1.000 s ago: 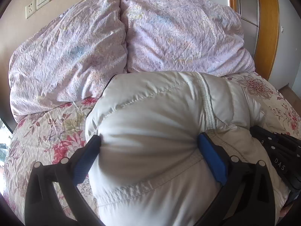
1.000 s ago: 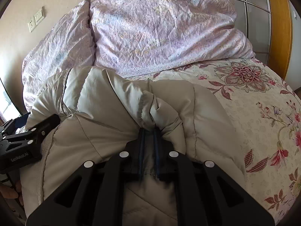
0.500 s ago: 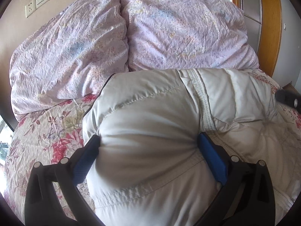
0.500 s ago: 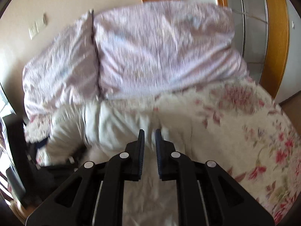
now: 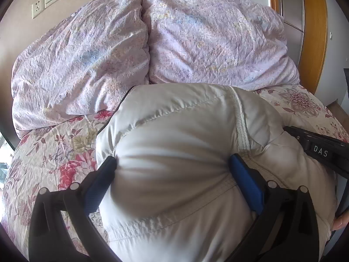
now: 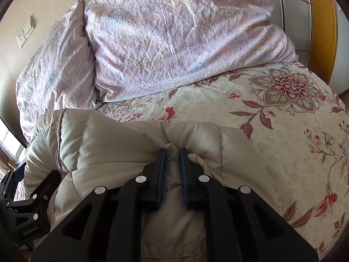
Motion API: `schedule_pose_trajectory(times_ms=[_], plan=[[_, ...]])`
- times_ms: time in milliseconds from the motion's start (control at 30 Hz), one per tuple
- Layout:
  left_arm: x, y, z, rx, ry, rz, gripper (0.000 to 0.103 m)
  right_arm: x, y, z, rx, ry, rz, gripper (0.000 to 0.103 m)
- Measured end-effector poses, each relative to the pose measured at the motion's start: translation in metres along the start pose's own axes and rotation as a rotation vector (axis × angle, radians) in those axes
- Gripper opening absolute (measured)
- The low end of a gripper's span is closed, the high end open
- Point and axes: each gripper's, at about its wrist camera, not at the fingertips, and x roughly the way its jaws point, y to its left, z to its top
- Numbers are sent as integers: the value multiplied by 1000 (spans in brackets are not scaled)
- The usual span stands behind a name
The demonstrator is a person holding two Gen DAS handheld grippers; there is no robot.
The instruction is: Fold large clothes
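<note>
My left gripper (image 5: 172, 163) has its jaws spread wide, the blue pads (image 5: 246, 183) pressed against either side of a thick bulge of the white padded jacket (image 5: 178, 144). The jaws straddle the bulge; I cannot confirm a true clamp, only contact on both sides. My right gripper (image 6: 173, 155) has its jaws nearly together, pinching a narrow fold of the same jacket (image 6: 122, 139) between the pads.

Pose: both tools point forward and slightly downward over the bed toward the pillows. The right gripper's black body (image 5: 320, 150) enters the left wrist view from the right edge, resting against the jacket. The left gripper's frame (image 6: 24, 198) shows at the lower left of the right wrist view, beside the jacket. A fingertip of my hand (image 5: 340, 221) is visible at the far right edge.

The jacket lies bunched on the floral bedspread (image 6: 272, 135), near its left side, just in front of two lilac pillows (image 5: 213, 37) that lean against the wall.

Legible writing: "DAS" on the right gripper's body; a small label on the left gripper's frame, too small to read with certainty. A wall socket and switch plate (image 5: 45, 1) sit above the left pillow.
</note>
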Motion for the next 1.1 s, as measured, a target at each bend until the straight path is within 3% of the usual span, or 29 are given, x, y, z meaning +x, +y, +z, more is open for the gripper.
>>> schedule_pose_trajectory(times_ms=[133,200,333,500,700,833,967,1067,1100], plan=[[-17,6,-3,11,-17,-13,101,-19,5,2,-25,13,-27,13],[-33,16,-10,-17,-28,-64,101,-53,4,-6,-11,-24,39,15],[-65,34,-25,-58,-35,-165,101,-105,4,-39,-16,-70,140,19],[-79,32,-42,-26,-33,-186,101,-124,17,-81,-61,-72,137,20],[-58,26,-49,-43,25,-219,101,-98,6,-104,-23,-21,110,19],[-51,16,-53,-5,11,-167,101,-84,-1,-109,2,-3,136,19],[-49,23,-55,-32,11,-195,101,-86,-1,-104,-14,25,138,19],[-56,42,-54,-114,46,-273,101,-96,-3,-88,-13,93,164,26],[-59,48,-54,-136,50,-292,101,-102,-6,-83,-5,97,186,43]])
